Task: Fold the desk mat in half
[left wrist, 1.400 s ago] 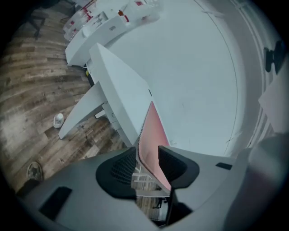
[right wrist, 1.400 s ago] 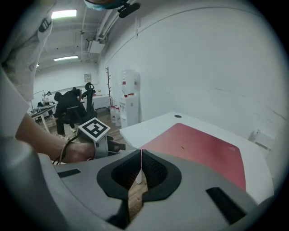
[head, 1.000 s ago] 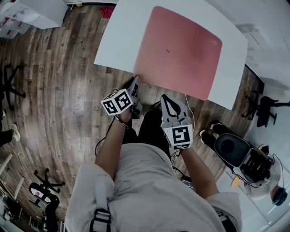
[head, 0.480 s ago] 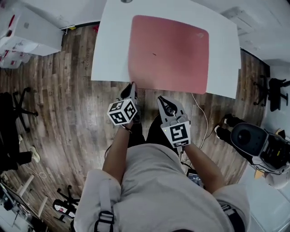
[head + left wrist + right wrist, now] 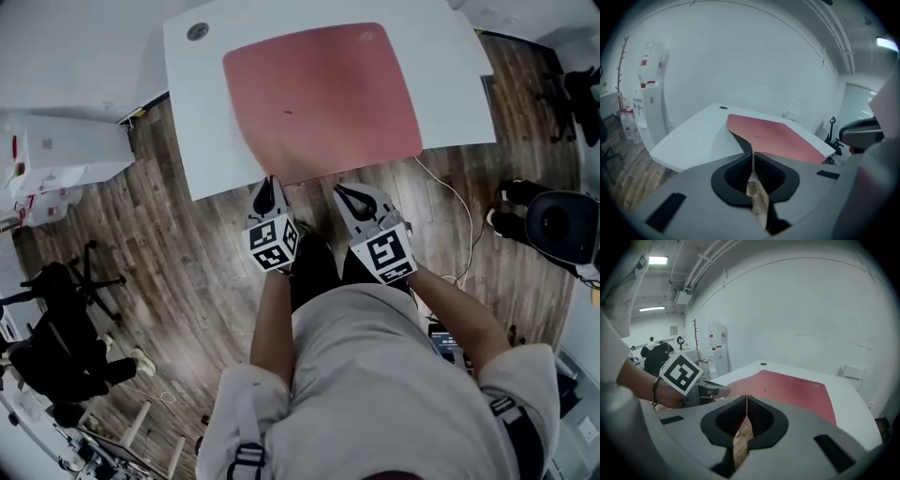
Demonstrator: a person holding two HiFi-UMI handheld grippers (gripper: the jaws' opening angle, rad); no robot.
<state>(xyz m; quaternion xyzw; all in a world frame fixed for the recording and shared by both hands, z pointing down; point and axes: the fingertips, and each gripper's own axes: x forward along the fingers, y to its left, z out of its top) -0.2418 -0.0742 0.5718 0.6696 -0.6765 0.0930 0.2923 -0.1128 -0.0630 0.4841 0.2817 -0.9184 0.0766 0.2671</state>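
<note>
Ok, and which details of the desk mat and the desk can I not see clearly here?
Print at the far corner of the desk mat: head view, too small to read.
Dark speck on the mat: too small to identify in any view.
Far edge of the desk: head view, cut off by the picture's top.

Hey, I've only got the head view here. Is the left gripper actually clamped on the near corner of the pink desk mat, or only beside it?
Observer: Clamped. In its own view the left gripper has just been closing, and the edge of the desk mat runs in between its jaws.
Operator: Is that corner off the table?
Observer: Yes, the edge curls up from the table to the jaws.
Operator: And the right one?
Observer: The right gripper has its jaws together, with the mat lying beyond the tips; I see nothing clamped.
</note>
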